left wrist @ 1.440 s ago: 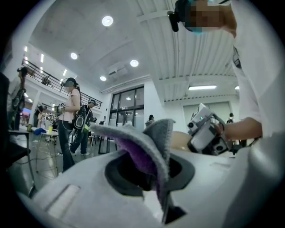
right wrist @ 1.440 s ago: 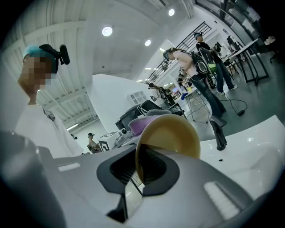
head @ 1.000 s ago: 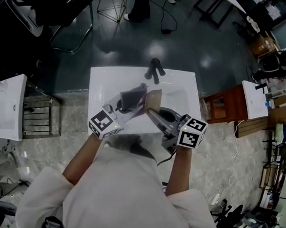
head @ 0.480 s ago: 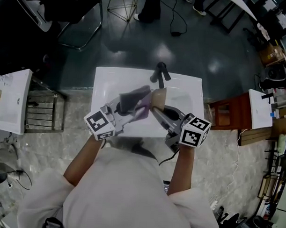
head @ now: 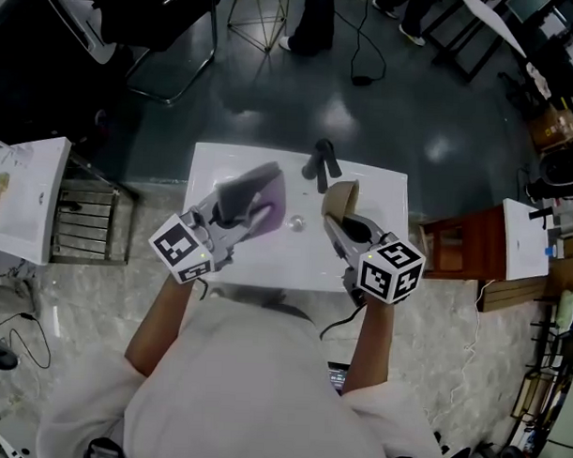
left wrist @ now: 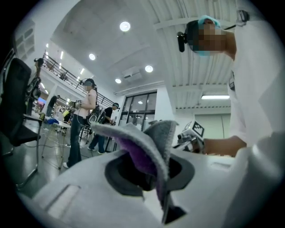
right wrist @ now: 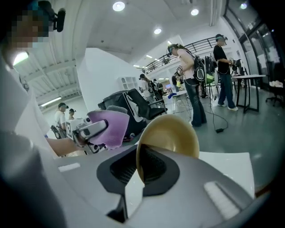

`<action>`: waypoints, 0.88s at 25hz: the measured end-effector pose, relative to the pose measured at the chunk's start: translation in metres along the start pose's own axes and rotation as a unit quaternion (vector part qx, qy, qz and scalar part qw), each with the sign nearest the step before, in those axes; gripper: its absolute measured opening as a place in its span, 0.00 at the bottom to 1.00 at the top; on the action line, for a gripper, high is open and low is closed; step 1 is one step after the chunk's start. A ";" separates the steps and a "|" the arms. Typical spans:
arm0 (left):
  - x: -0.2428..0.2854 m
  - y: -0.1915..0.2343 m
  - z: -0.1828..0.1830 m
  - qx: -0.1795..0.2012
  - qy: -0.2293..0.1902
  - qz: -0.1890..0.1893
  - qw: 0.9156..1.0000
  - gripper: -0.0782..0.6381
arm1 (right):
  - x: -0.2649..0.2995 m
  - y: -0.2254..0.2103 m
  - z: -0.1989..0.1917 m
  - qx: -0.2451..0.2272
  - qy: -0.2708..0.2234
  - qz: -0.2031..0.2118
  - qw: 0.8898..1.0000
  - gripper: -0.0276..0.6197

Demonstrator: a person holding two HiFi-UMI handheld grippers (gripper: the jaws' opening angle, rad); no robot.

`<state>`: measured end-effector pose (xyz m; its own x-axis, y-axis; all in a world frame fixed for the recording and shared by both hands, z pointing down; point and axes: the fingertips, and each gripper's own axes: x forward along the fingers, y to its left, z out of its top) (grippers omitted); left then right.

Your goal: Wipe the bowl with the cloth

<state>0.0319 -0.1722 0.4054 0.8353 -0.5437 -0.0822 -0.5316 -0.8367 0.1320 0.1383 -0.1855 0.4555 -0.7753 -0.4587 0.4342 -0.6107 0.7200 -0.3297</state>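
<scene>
The head view places the left gripper with the cloth over the white sink's far left corner. The right gripper holds the bowl on edge beside the faucet, apart from the cloth. Only the gripper views show the grips: left jaws pinch a grey-and-purple fold, right jaws clamp the golden rim.

Bright, even indoor light — round white ceiling lamps shine near twelve o'clock in both gripper views. The glossy dark floor carries pale glare patches. Fisheye edges bend and darken; the grey-and-purple cloth blurs close to the lens.
</scene>
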 end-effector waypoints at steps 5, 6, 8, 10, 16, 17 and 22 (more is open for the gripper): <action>0.003 0.022 -0.010 0.080 0.077 0.071 0.991 0.20 | -0.011 -0.025 0.017 -0.030 -0.024 -0.051 0.998 0.06; 0.003 0.025 -0.011 0.096 0.094 0.084 0.987 0.20 | -0.013 -0.028 0.019 -0.033 -0.030 -0.057 0.997 0.06; 0.003 0.031 -0.011 0.114 0.117 0.107 0.981 0.20 | -0.016 -0.034 0.024 -0.036 -0.042 -0.069 0.996 0.06; 0.001 0.038 -0.009 0.125 0.131 0.124 0.976 0.20 | -0.020 -0.040 0.030 -0.041 -0.053 -0.079 0.995 0.06; -0.005 0.052 0.002 0.140 0.137 0.161 0.967 0.20 | -0.031 -0.058 0.049 -0.072 -0.073 -0.104 0.989 0.06; -0.005 0.054 0.005 0.144 0.136 0.168 0.966 0.20 | -0.032 -0.061 0.052 -0.076 -0.075 -0.105 0.989 0.06; -0.003 0.058 0.012 0.164 0.141 0.189 0.958 0.20 | -0.032 -0.065 0.060 -0.102 -0.070 -0.097 0.988 0.06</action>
<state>-0.0032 -0.2196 0.4016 0.5546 -0.8111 0.1856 -0.7806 -0.5844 -0.2217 0.1936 -0.2487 0.4131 -0.6703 -0.6557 0.3474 -0.7156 0.6951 -0.0689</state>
